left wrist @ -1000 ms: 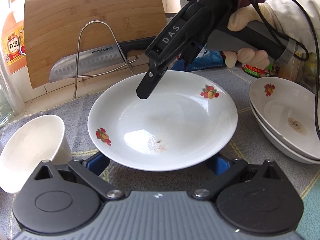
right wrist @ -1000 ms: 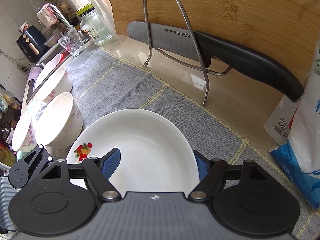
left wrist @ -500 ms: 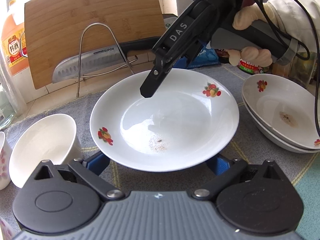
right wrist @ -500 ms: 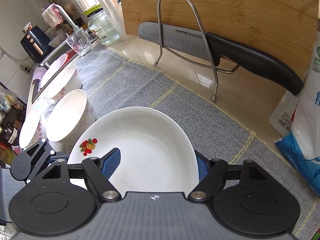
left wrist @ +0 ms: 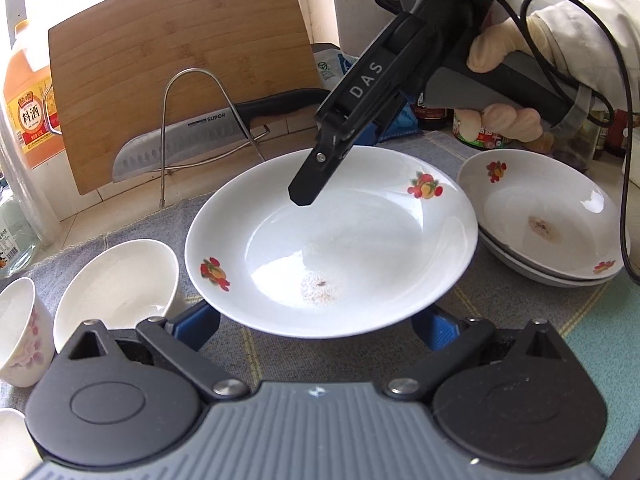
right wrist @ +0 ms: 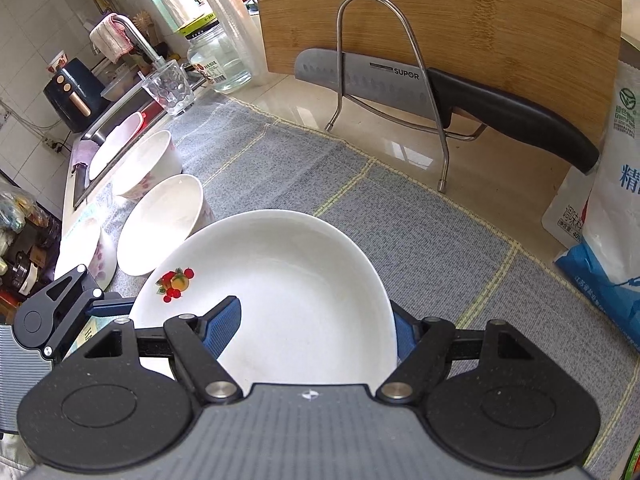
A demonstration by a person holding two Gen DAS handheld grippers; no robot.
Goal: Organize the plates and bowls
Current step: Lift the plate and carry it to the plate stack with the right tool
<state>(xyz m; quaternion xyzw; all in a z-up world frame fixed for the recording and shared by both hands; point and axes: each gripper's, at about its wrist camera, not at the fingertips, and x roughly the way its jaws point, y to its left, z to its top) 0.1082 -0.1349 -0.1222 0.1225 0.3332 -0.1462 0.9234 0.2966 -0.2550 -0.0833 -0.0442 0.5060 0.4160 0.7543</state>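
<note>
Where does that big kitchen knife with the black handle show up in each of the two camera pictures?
Left wrist view: the knife lies left of centre, behind the plate, on the wire rack.
Right wrist view: the knife is upper right, its black handle pointing right.
Shared landmark: the wooden cutting board stands right behind it in both.
</note>
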